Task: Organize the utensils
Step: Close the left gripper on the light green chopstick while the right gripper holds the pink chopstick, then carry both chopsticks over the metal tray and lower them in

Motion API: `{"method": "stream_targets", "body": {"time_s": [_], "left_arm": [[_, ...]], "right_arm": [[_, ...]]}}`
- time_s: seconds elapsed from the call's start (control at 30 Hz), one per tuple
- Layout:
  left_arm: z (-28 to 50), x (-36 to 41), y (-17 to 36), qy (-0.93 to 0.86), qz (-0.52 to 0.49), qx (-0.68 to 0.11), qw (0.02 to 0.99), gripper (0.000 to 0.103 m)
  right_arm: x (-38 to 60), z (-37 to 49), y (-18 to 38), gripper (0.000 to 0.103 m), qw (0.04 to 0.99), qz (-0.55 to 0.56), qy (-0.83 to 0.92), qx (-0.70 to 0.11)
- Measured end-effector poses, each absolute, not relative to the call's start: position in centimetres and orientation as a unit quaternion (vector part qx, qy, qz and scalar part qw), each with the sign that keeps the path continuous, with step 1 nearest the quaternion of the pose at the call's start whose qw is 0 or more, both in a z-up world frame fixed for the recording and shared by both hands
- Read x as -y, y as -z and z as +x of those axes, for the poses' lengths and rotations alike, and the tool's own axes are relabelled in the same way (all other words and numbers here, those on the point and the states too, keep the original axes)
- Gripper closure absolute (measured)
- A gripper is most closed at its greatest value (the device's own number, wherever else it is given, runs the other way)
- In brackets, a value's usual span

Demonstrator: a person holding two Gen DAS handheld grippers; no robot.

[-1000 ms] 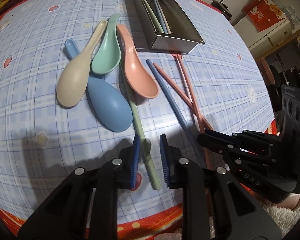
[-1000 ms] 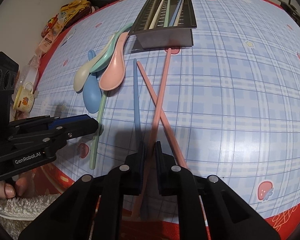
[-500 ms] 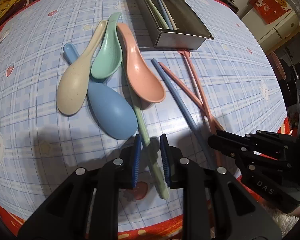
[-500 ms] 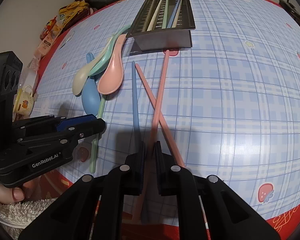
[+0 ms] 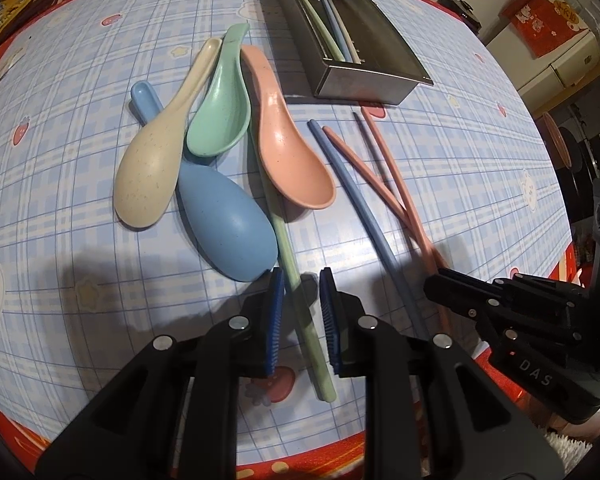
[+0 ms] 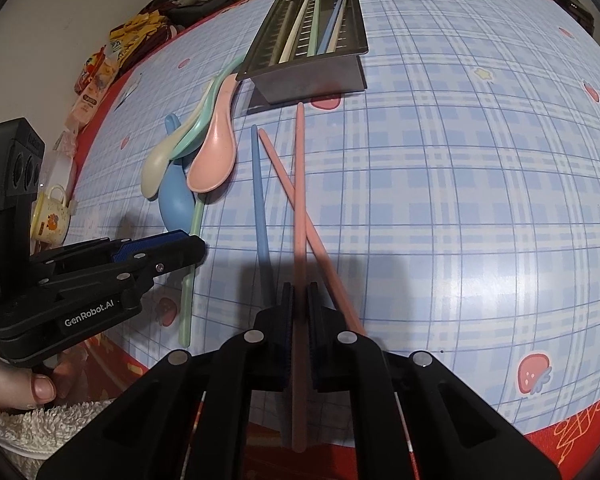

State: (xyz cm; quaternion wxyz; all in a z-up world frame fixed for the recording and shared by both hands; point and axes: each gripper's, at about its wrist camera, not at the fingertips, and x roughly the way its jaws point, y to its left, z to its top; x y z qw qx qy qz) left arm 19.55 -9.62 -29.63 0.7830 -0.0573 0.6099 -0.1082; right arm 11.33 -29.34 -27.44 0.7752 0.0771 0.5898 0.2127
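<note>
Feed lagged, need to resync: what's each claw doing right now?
Left claw: open, straddling the green chopstick, not gripping.
Right claw: shut on a pink chopstick.

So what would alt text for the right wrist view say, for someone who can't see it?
Black tongs pinch one pink chopstick lying on a blue plaid tablecloth. Beyond lie a blue chopstick, a second pink chopstick, piled spoons and a metal tray holding more chopsticks.

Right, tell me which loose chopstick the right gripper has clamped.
The right gripper is shut on the straighter pink chopstick, which points at the steel tray. The other pink one crosses under it; the blue lies apart.
</note>
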Motion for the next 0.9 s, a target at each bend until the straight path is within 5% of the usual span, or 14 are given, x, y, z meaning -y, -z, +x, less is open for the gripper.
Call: {"method": "stream_targets", "body": {"time_s": [0.27,0.9], "left_arm": [[19.3,9.3,29.8,0.102,-0.058,-0.606,0.787,0.091],[15.3,4.8,28.7,0.118,-0.121,-0.609,0.775,0.093]], "right_arm": [[29.9,11.0,26.8,0.096,0.783,0.077,-0.207,-0.582],[30.3,10.4,25.4,0.096,0.796,0.079,-0.200,-0.566]]}}
